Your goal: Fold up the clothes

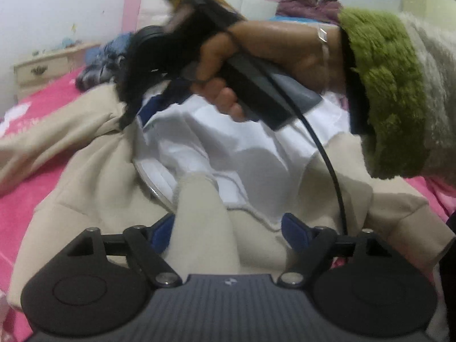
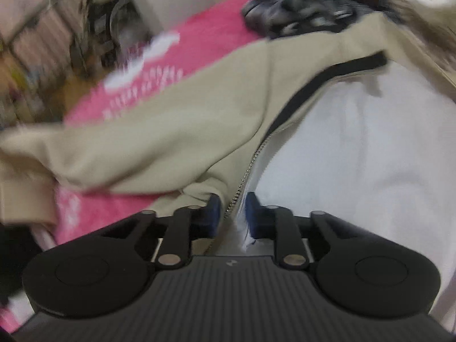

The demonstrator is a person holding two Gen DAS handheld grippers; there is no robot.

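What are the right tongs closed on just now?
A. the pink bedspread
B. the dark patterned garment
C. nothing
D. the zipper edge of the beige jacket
D: in the right wrist view the right tongs pinch the zipper edge of the beige jacket, beside its white lining.

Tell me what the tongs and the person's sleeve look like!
Each pair of tongs, left and right, has a ribbed dark grey body, black linkage arms with silver rivets, round black side discs and blue finger pads. A black cable trails from the right one. The person's sleeve is fluffy cream with a shaggy green cuff.
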